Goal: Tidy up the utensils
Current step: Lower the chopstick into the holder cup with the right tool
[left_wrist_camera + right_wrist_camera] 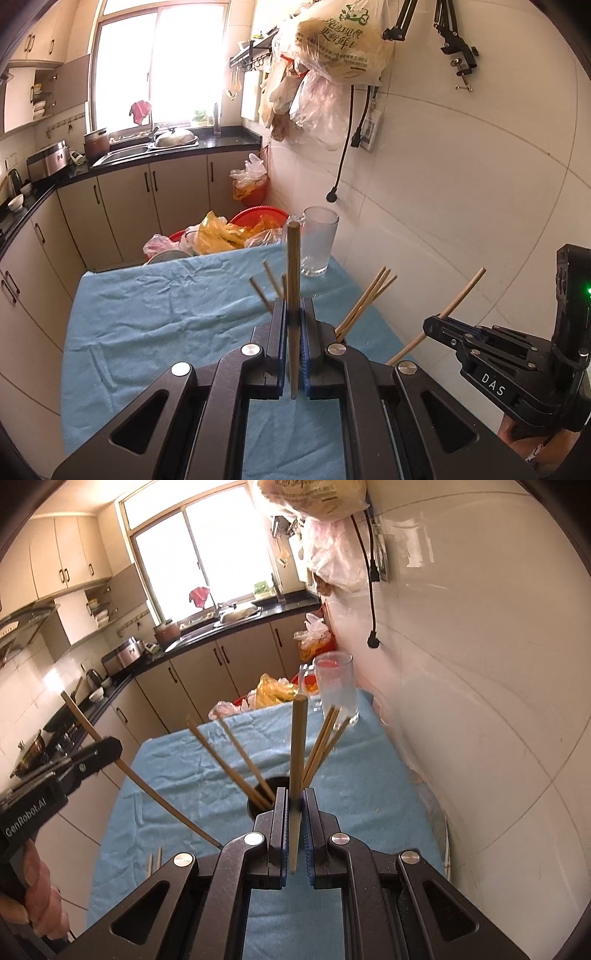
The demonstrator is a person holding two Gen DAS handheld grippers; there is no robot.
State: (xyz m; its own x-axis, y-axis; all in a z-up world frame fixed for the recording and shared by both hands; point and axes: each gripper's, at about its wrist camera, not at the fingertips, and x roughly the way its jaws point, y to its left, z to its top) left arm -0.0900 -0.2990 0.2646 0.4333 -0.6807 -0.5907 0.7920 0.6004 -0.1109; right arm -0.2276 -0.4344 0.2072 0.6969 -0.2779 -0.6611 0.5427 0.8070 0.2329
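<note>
My left gripper (294, 306) is shut on a wooden chopstick (293, 258) that stands upright between its blue pads. My right gripper (294, 794) is likewise shut on a second upright chopstick (297, 746). Each shows in the other's view: the right gripper (430, 325) at the right with its slanted stick (461, 299), the left gripper (112, 747) at the left with its stick (147, 786). Just beyond my right fingers a black holder (264, 794) stands on the blue cloth (184, 775), with several chopsticks (229, 760) fanned out of it. Two more chopsticks (154, 862) lie on the cloth.
A clear glass mug (338, 686) stands at the far right corner of the table, near the tiled wall (480, 701). Red basins with plastic bags (229, 232) sit beyond the far edge. Kitchen cabinets and a dark counter (147, 158) run along the left and back.
</note>
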